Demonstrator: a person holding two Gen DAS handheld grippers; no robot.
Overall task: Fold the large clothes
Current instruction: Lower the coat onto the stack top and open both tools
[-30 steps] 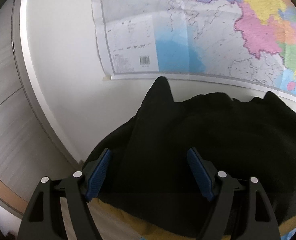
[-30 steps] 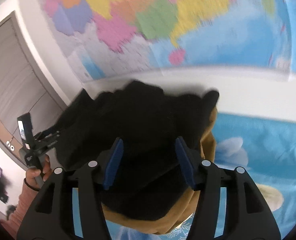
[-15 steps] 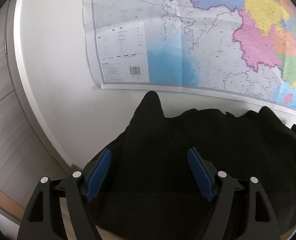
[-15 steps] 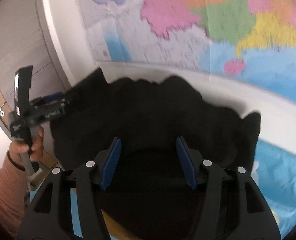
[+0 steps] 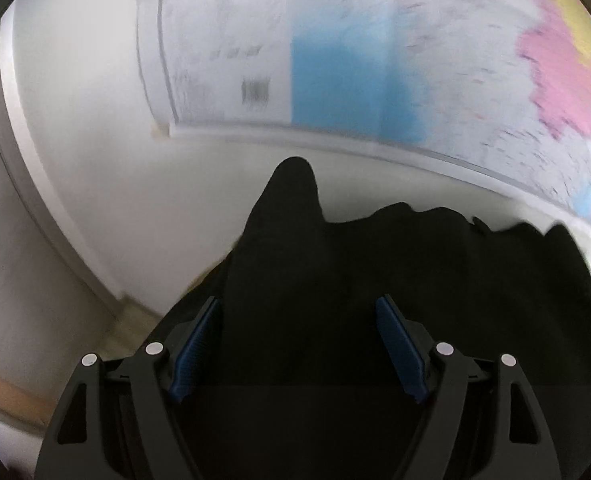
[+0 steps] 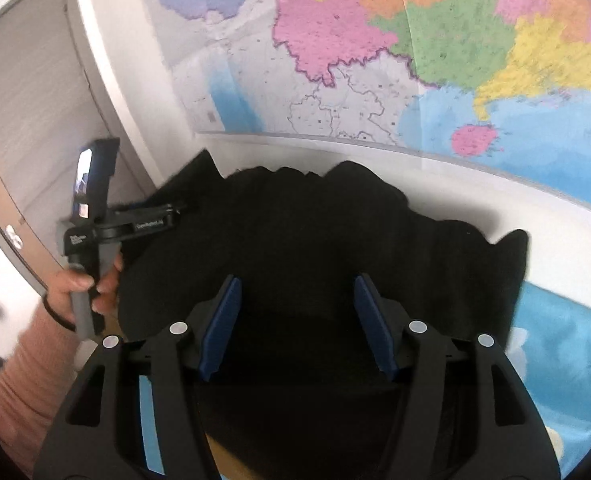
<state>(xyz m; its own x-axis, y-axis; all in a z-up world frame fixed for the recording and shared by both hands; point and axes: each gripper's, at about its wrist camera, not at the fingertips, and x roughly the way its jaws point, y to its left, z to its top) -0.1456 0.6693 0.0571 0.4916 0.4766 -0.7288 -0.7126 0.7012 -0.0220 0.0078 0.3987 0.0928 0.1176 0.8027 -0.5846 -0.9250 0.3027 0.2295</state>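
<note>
**A lived-in room at home**

Ahead of me a large coloured wall map hangs on a white wall. Left of the map stands a pale wood-grain door; below it lies blue printed bedding.

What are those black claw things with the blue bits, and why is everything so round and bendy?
They are grabbing tools, one held in each of a person's hands. A small wide-angle camera on each tool looks along its two fingers, which bends the picture. One picture is from the left gripper, the other from the right gripper. In the right one you can see the person's hand holding the other tool. The blue pads are for gripping. Both sets of fingers stand apart, with a big black cloth garment bunched between and in front of them. Whether they pinch it, I cannot tell. Behind hangs a colourful wall map.
</note>
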